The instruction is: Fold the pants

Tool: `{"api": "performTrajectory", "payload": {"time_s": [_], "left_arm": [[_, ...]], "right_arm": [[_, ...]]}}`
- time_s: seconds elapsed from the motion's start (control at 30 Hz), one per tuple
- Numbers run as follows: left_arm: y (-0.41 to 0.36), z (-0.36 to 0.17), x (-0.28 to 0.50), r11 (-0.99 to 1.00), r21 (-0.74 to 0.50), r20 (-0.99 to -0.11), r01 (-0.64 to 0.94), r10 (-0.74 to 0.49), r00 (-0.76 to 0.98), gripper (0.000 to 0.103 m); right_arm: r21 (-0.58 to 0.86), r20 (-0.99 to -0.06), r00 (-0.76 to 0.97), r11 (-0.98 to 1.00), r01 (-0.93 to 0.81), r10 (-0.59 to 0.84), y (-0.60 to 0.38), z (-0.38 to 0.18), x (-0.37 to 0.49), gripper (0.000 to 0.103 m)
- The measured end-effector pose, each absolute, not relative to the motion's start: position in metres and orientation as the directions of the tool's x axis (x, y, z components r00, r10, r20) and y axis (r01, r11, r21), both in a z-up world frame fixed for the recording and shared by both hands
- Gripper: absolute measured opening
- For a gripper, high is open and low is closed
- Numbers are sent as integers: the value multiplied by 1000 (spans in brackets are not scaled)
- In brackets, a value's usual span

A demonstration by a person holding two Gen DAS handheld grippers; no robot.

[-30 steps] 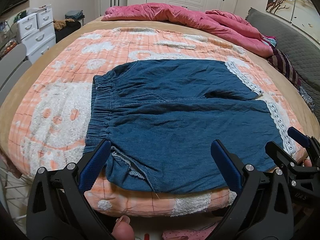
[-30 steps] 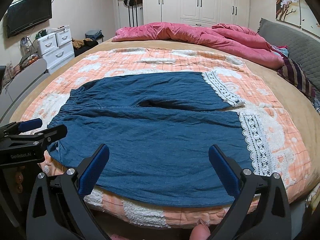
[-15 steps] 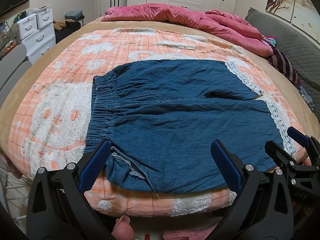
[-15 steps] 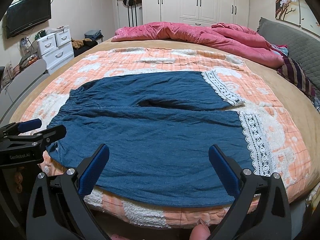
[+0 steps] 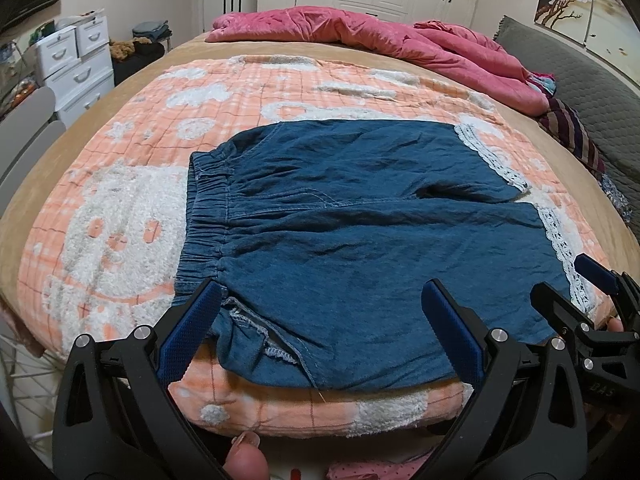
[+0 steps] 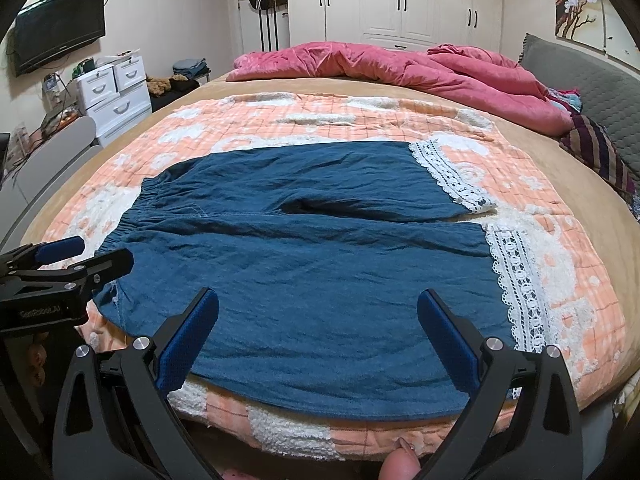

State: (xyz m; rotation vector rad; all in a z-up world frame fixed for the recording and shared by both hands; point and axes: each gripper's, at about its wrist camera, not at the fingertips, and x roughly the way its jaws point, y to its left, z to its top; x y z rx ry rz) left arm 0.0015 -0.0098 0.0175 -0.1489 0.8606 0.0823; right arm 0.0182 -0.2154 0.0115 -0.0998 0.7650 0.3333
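A bedroom: a wide bed under an orange-and-white blanket (image 5: 132,216), a pink duvet (image 5: 360,36) heaped at the far end, white wardrobes behind.

Left wrist view: the left gripper (image 5: 320,320) has its jaws spread wide and grips nothing. The pants (image 5: 360,240) lie flat straight ahead of it, just past its tips, with the near edge at the bed's rim. Their long axis runs crosswise to the fingers: the elastic waistband (image 5: 204,224) sits ahead of the left-hand finger, and the lace hems (image 5: 560,240) lie off to the right. The right gripper (image 5: 588,292) shows at the right edge, close to the near hem.

Right wrist view: the right gripper (image 6: 318,320) is also wide apart and empty, hovering over the near leg of the pants (image 6: 320,260). The lace hems (image 6: 516,280) lie ahead and to its right; the waistband (image 6: 136,216) is far to its left, where the left gripper (image 6: 80,256) waits.

So the left tool is nearer the waist and the right nearer the hems; a fold would likely start with each taking its own near corner and carrying the near leg away, over the far one
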Motion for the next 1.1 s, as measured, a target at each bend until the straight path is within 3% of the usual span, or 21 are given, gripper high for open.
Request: {"api": "performTrajectory", "payload": {"time_s": [0.43, 0.7, 0.9, 0.93, 1.03, 1.1], "left_arm": [[41, 10, 24, 978, -103, -757, -181, 41, 652, 94], [113, -8, 80, 972, -59, -795, -227, 92, 599, 94], [142, -26, 125, 987, -41, -811, -158, 59, 582, 94], [145, -28, 133, 987, -49, -813, -151, 48, 580, 93], [148, -30, 148, 993, -61, -805, -102, 12, 593, 73], [148, -34, 158, 996, -66, -808, -66, -15, 589, 66]], "right_arm": [[55, -693, 632, 900, -433, 346, -199, 18, 49, 99], [12, -729, 555, 819, -573, 399, -157, 18, 117, 99], [-20, -756, 519, 779, -626, 398, -122, 11, 173, 99], [-13, -760, 508, 771, -636, 406, -118, 10, 181, 99], [29, -774, 454, 741, -671, 441, -102, 6, 209, 99], [31, -783, 437, 730, -682, 442, -92, 4, 225, 99]]}}
